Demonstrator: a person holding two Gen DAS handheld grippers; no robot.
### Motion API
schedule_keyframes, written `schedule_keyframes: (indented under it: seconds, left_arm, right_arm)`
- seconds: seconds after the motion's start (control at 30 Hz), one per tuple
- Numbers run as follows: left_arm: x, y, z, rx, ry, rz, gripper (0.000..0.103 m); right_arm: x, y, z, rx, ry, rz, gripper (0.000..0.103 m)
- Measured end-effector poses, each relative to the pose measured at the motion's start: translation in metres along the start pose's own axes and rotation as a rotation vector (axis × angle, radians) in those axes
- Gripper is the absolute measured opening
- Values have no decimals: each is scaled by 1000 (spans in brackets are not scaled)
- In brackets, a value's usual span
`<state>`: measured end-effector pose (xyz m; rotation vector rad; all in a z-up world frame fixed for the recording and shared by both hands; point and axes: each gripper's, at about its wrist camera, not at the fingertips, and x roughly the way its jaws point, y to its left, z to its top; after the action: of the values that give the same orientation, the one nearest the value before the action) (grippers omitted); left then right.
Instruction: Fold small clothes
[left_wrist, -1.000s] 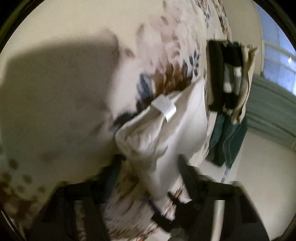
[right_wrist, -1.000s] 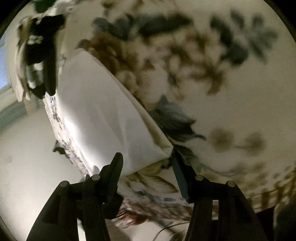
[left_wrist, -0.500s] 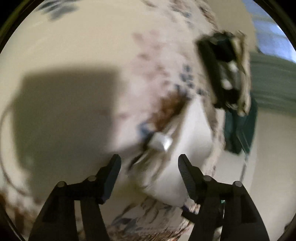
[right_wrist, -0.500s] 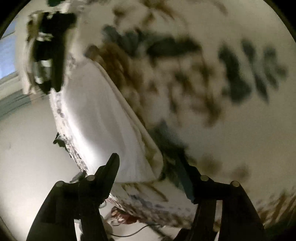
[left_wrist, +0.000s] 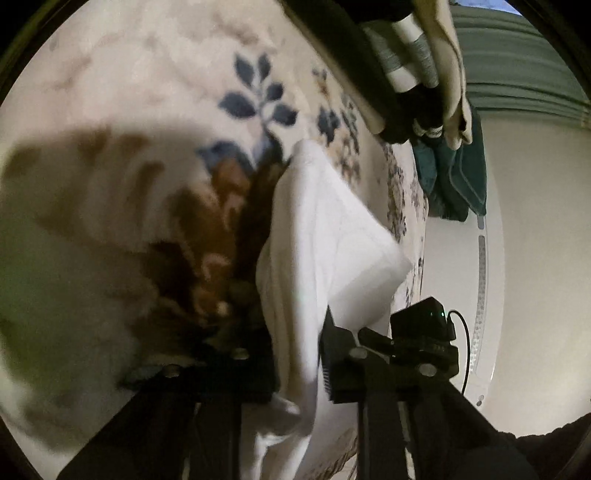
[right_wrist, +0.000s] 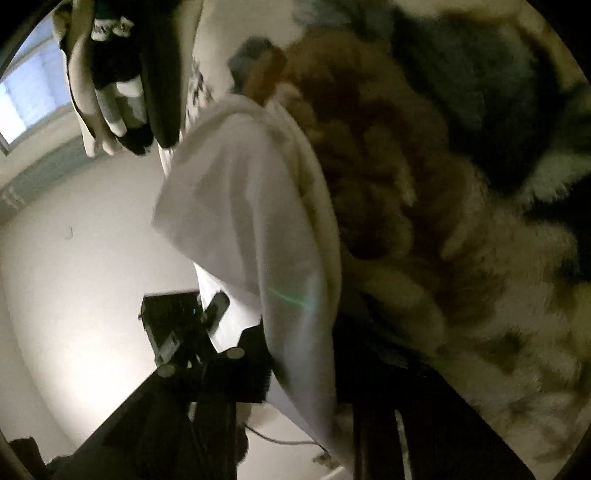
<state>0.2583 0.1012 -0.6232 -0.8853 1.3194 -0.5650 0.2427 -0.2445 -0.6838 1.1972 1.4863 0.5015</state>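
Observation:
A folded white garment (left_wrist: 317, 240) lies at the edge of a bed covered with a floral blanket (left_wrist: 155, 110). My left gripper (left_wrist: 297, 354) is shut on the garment's near end, with white cloth bunched between its fingers. In the right wrist view the same white garment (right_wrist: 251, 206) runs down between the fingers of my right gripper (right_wrist: 301, 358), which is shut on its other near corner. The part of the cloth inside both grips is hidden.
A pile of dark, striped and beige clothes (left_wrist: 406, 55) sits further along the bed edge and also shows in the right wrist view (right_wrist: 122, 74). A teal cloth (left_wrist: 454, 177) hangs below it. The pale floor (left_wrist: 524, 258) lies beside the bed. The other gripper's body (left_wrist: 424, 325) is close by.
Both grippers were open just short of the white garment; they have moved in and closed on its near end. The views have dropped lower toward the blanket.

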Motion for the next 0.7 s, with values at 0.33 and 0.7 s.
schedule_keyframes:
  seconds: [0.33,0.7]
  left_arm:
    - [-58,-69,24,57,-82,12,13]
    - [-114,-205,167,196,-246,-51,13]
  right_arm:
    - [-40,90,-21,-93,-66,-8,14]
    - [-97,293,69,-316,-184,15,14]
